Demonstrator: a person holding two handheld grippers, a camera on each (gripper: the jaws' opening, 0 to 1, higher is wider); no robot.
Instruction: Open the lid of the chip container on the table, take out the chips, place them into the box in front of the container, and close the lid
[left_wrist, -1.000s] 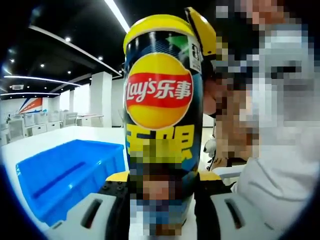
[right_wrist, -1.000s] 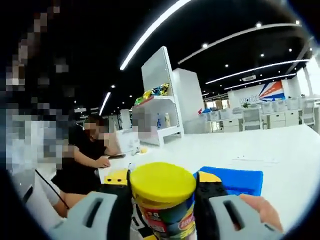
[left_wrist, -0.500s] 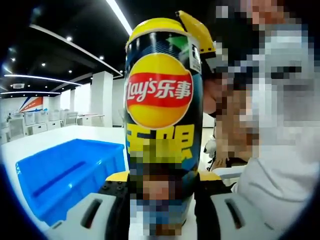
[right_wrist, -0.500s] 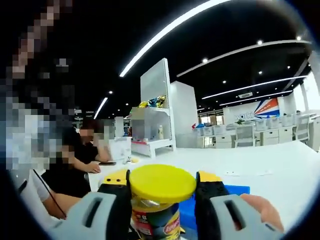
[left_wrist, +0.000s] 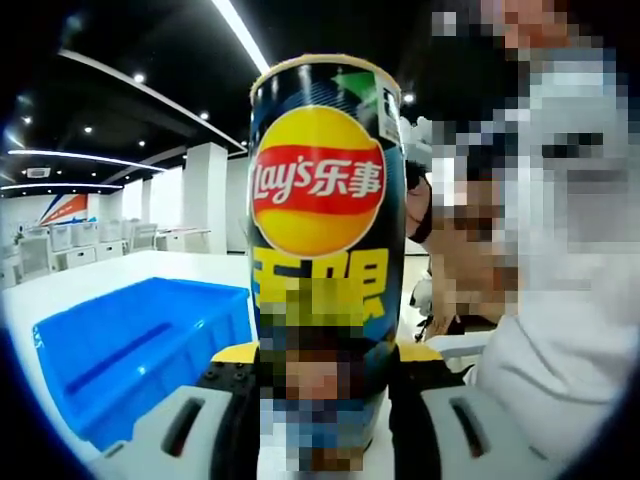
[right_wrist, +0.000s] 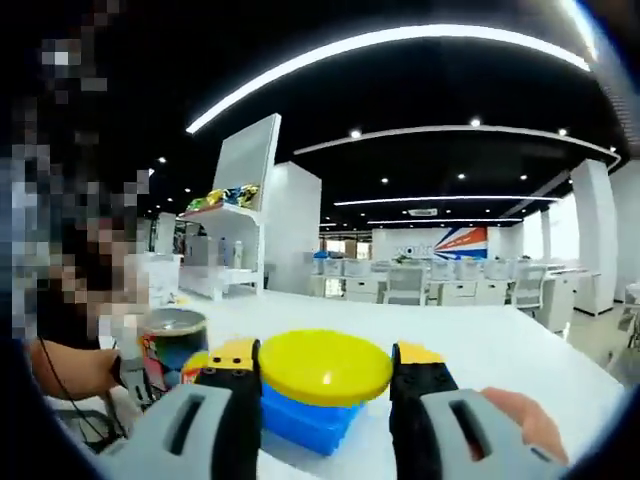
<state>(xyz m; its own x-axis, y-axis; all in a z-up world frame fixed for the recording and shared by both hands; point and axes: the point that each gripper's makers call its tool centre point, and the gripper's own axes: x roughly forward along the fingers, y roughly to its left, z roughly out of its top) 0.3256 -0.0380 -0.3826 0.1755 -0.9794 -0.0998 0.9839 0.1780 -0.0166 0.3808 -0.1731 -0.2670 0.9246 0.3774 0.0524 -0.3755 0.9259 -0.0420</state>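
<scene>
The tall dark Lay's chip container (left_wrist: 320, 220) stands upright in the left gripper view, with my left gripper (left_wrist: 320, 375) shut around its lower body. Its top rim is bare, with no lid on it. The yellow lid (right_wrist: 325, 366) is clamped flat between the fingers of my right gripper (right_wrist: 325, 372), lifted clear of the can. In the right gripper view the open can (right_wrist: 172, 335) sits at lower left, with a silvery seal showing at its mouth. The blue box (left_wrist: 130, 350) lies on the white table left of the can; the blue box (right_wrist: 305, 422) also shows under the lid.
A white table (right_wrist: 480, 350) stretches ahead. A person (left_wrist: 560, 300) sits close on the right of the left gripper view. A hand (right_wrist: 520, 420) holds the right gripper. Shelves (right_wrist: 225, 240) and office desks stand in the background.
The yellow lid came off the can: my right gripper lifted it away and swung right, so the can now sits apart at lower left. The left gripper and can stayed still.
</scene>
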